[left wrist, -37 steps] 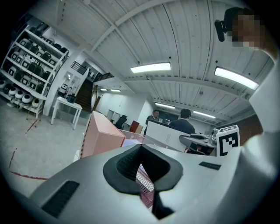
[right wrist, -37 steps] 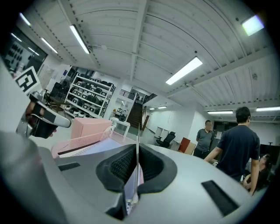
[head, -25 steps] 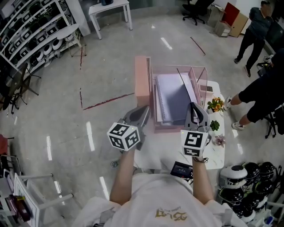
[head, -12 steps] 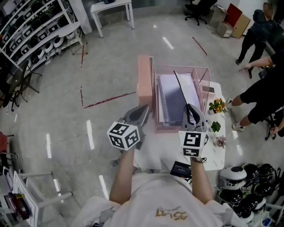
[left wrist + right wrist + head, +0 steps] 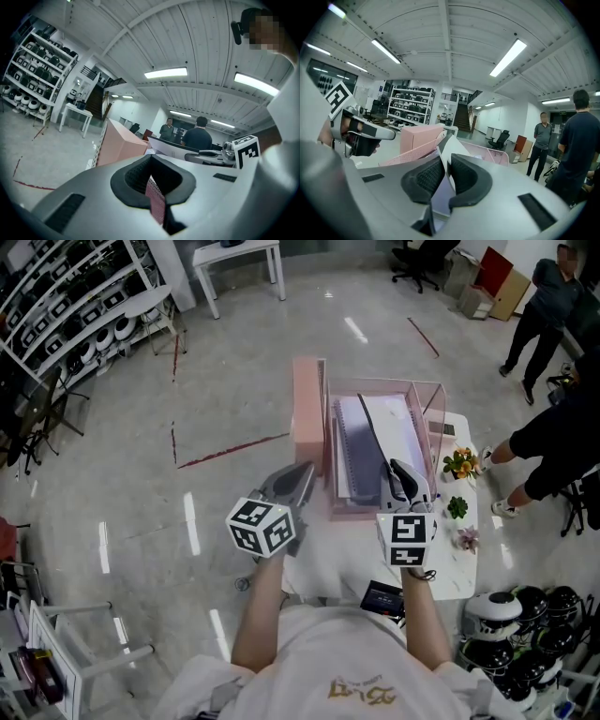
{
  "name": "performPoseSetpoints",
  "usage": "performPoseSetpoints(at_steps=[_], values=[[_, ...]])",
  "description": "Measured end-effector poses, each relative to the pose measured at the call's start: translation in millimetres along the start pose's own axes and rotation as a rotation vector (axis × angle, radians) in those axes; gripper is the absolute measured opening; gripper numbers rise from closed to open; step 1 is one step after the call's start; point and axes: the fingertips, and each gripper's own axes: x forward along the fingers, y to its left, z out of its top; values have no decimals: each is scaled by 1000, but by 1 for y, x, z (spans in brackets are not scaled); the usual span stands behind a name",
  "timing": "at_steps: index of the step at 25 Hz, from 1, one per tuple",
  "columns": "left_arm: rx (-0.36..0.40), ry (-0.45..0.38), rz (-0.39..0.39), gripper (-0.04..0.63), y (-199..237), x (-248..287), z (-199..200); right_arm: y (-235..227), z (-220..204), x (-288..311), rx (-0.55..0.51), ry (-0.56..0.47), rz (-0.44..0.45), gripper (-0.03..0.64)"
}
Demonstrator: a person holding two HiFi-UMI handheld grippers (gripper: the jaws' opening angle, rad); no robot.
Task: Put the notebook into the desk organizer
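L tool (image 5: pixel 302 474) clamped on pink mesh wall of desk organizer (image 5: pixel 307 409), near-left side. Notebook (image 5: pixel 352 446) lies inside organizer on white tabletop (image 5: pixel 464 563), one cover raised. R tool (image 5: pixel 405 474): jaws just been opening, narrow gap, raised cover between them.

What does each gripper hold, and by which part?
The left gripper pinches the pink organizer by its mesh wall. The right gripper's fingers have just been opening; the notebook's near edge stands between them, apparently loose.
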Motion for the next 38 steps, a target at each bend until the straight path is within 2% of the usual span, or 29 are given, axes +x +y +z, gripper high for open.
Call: performPoseSetpoints(at_steps=[11,20,28,38], values=[[-8,2,13,15,5,-3,-2,7,-13,14,178,47,98,81],[-14,0,25,15,12,-4,-1,14,-19,24,180,93,114,97],[-17,1,29,15,16,-2,-3,14,-20,27,205,92,128,114],[-21,3,33,15,21,-2,-3,26,-23,31,230,113,194,158]])
